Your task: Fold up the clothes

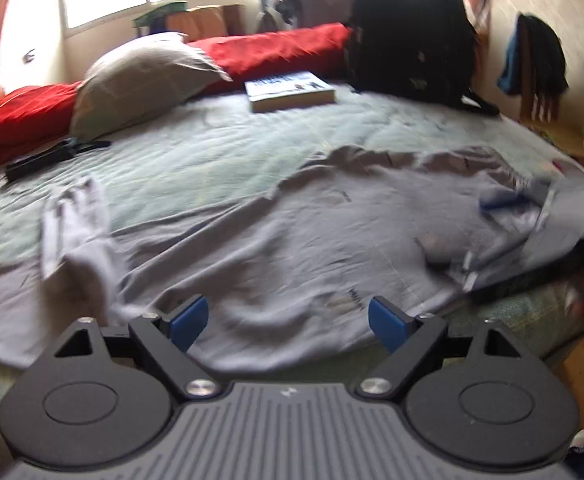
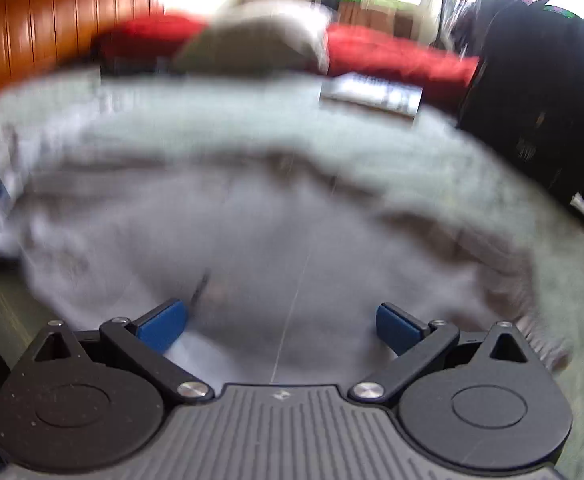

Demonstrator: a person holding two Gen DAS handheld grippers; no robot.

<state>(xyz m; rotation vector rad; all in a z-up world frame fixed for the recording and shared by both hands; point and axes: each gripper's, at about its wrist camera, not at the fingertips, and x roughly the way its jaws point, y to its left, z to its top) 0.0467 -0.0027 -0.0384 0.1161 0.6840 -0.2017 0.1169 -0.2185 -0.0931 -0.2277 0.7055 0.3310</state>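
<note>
Both grippers, left gripper (image 1: 288,322) & right gripper (image 2: 282,326), tilt down over the bed (image 1: 196,152) w/ blue pads spread wide, nothing held, above the grey shirt (image 1: 276,236) lying flat from 12 to 3 o'clock, small print on it too blurred to read, book (image 1: 290,90) at 12 by red pillows (image 1: 280,46).

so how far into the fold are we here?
Done: the grey shirt is spread out on the bed, still wrinkled, with no fold visible. In hand: nothing; the left gripper and right gripper both hang open over its near edge, jaws empty. Left: grab it, fold it, flatten the rumpled sleeve.
</note>
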